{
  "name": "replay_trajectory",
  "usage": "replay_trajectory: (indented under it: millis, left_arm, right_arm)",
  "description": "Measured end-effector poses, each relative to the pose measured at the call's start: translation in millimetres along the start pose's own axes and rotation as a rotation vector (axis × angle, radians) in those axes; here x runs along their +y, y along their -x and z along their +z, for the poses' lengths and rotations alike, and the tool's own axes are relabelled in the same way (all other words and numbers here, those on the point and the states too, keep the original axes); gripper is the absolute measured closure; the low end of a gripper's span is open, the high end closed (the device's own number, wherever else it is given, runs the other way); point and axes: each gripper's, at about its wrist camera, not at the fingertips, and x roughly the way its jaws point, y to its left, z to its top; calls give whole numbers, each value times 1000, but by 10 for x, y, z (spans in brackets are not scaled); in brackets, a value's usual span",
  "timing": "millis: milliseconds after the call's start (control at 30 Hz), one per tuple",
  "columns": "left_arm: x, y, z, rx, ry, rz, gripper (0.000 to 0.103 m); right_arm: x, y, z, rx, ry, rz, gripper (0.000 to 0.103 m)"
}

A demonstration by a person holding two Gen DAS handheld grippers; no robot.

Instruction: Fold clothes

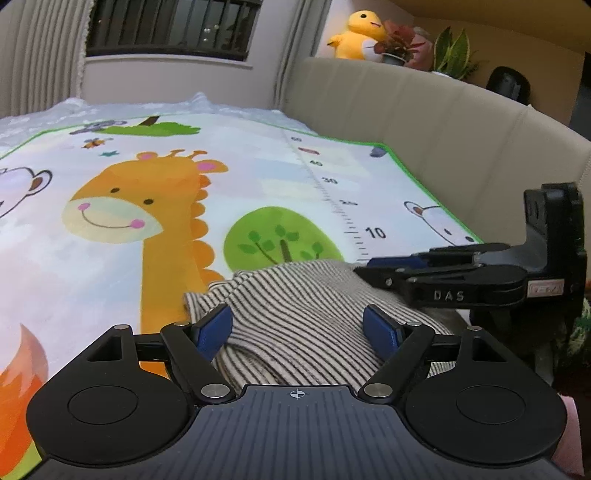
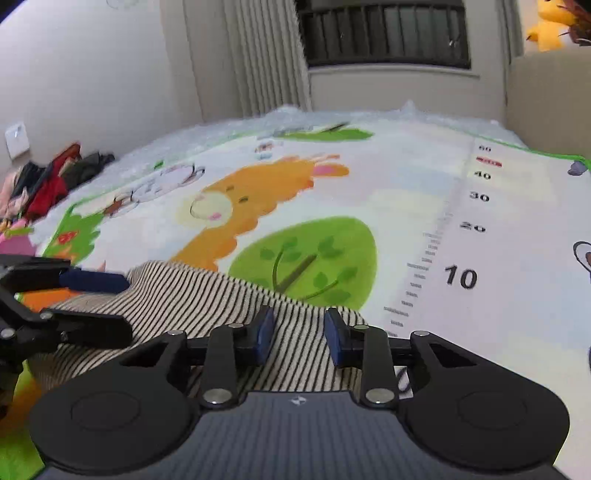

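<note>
A black-and-cream striped garment (image 1: 295,314) lies bunched on the cartoon play mat (image 1: 110,258). My left gripper (image 1: 297,326) is open, its blue pads (image 1: 214,326) wide apart over the garment's near part. My right gripper (image 1: 373,266) comes in from the right, side-on, over the garment's right edge. In the right wrist view the right gripper (image 2: 299,332) is open with a moderate gap, the striped garment (image 2: 192,295) under and between its pads. The left gripper (image 2: 122,306) shows at the left, jaws apart around the garment's edge.
The mat covers a bed with a beige padded headboard (image 1: 424,122) along the right. A yellow plush toy (image 1: 358,35) and potted plants (image 1: 450,55) sit on the ledge behind it. A pile of red and dark clothes (image 2: 48,177) lies at the bed's far left. A barred window (image 1: 170,26) is ahead.
</note>
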Motion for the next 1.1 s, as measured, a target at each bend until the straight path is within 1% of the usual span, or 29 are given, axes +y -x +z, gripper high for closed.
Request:
replay_trajectory:
  millis: [67,100,167,200,233,300,367,400,433,500,567,600,667,733,800,867,933,967,1000,1100]
  left_arm:
    - [25,2,-18,9,6,7,11]
    - [47,-12,-33,16,18,7,10]
    - [103,-33,-73,23,57,-10,10]
    - [126,-42,-91,24,74,-16,9]
    - [142,-52,-105,23,85,-18,8]
    - [150,-70,-118,21,92,-15,7]
    - [143,-83,-122,19,90,-6,7]
    - [127,-81,-121,18,84,2,7]
    - [111,-79,-119,17,78,11,8]
    - [70,34,-85,-24,62,30,11]
    - [26,185,-39,-79,44,51,16]
    - [5,268,-11,-110,39,48,18]
    - [-47,414,60,-165,35,-17,28]
    - [-108,520,122,-204,29,-91,29]
    - [-190,471,137,-191,4,-145,28]
    - [-200,274,91,-137,-8,-117,27]
    - [-164,52,24,-78,-3,-79,29]
    - [-114,-14,-8,-65,12,-70,29]
    - [-71,-36,-24,-65,23,-63,29]
    - [55,-100,-65,-62,58,-47,25]
  right_arm:
    - [50,49,24,-3,19,-11,72]
    - [63,91,33,-9,34,-19,72]
    - [100,228,37,-33,48,-25,64]
    - [107,315,34,-49,41,-19,55]
    - [106,399,13,-66,26,-9,50]
    - [102,537,-77,-91,-6,6,49]
    - [99,488,-230,-64,-13,-24,47]
    - [95,448,-309,-46,-16,-40,44]
    - [72,418,-377,-43,-35,-46,38]
    - [6,382,-468,-56,-91,-44,31]
    - [-36,379,-481,-61,-119,-41,30]
    - [-36,380,-485,-64,-116,-43,29]
    - [-34,372,-494,-67,-114,-48,26]
    - [-61,359,-507,-67,-132,-46,21]
    - [-93,352,-521,-67,-150,-44,19]
    - [-93,375,-519,-70,-153,-47,17]
    - [-62,438,-496,-86,-146,-63,11]
    - [-44,482,-481,-98,-144,-72,9]
    - [-31,537,-461,-113,-147,-77,0]
    - [-13,685,-405,-148,-163,-57,0]
